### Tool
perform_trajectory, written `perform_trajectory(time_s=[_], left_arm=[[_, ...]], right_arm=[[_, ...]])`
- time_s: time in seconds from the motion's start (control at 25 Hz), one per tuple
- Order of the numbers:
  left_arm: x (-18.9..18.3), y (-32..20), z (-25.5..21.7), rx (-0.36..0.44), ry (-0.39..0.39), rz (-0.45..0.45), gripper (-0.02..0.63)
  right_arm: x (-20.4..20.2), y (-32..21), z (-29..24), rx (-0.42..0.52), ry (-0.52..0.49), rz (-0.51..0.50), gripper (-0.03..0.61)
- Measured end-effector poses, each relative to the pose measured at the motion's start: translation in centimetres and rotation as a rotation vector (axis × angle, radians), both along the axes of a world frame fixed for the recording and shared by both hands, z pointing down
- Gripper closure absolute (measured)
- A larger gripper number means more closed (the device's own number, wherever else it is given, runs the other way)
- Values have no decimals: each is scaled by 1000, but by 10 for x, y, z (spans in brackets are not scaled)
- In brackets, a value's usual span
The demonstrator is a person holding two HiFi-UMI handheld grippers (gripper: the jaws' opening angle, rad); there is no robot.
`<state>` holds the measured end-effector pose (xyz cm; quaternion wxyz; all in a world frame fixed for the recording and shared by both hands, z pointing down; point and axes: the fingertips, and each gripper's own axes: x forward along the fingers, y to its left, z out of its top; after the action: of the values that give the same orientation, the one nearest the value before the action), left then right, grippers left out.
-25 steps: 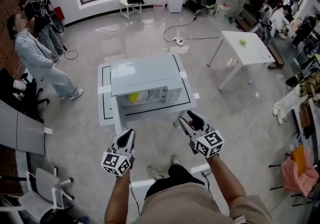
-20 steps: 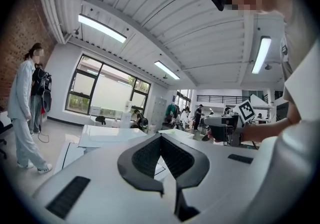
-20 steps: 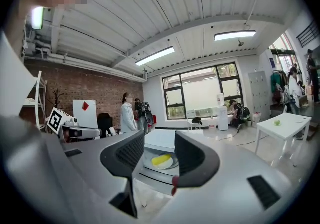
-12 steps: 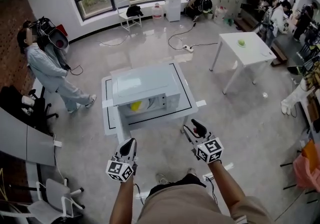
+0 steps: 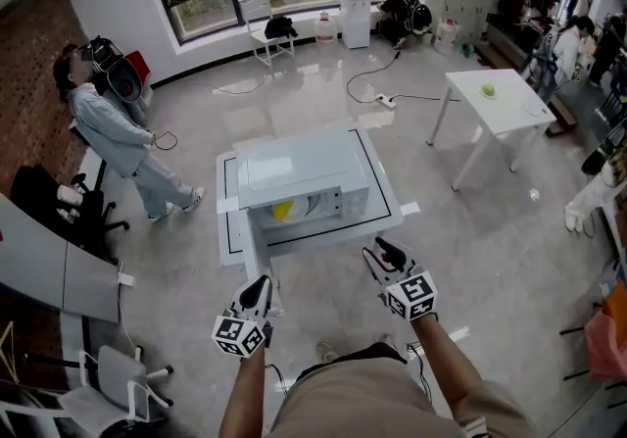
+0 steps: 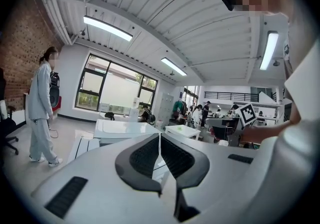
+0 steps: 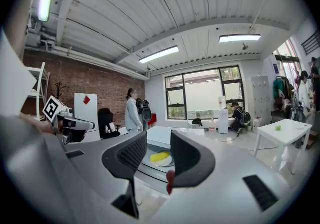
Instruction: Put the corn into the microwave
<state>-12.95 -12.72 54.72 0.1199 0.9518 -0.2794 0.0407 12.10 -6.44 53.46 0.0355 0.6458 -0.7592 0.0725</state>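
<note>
The white microwave (image 5: 304, 176) stands on a low white table (image 5: 387, 206), its front facing me. The yellow corn (image 5: 283, 210) lies inside it on a white plate. In the right gripper view the corn (image 7: 159, 157) shows far off through the gap between the jaws. My left gripper (image 5: 261, 281) hangs in front of the table's left corner, its jaws shut (image 6: 159, 140) and holding nothing. My right gripper (image 5: 380, 248) is level in front of the table's right part. Its jaws (image 7: 159, 143) are closing, still apart, with nothing between them.
A person in grey (image 5: 113, 132) stands to the left of the table. A white side table (image 5: 500, 98) with a small green thing stands at the right. Dark chairs (image 5: 49, 201) line the left side. A cable and power strip (image 5: 387, 100) lie on the floor beyond.
Both grippers have sunk a little and stand slightly further back from the table's front edge. The right jaws have narrowed. The corn has not moved.
</note>
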Motion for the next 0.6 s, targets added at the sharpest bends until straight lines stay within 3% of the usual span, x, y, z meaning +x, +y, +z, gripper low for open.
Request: perform_trajectory(time_s=[0.6], left_arm=[[-9,-9,7,-26,4,29,609]], right_arm=[[-25,-23,-1,8,-26,-24,446]])
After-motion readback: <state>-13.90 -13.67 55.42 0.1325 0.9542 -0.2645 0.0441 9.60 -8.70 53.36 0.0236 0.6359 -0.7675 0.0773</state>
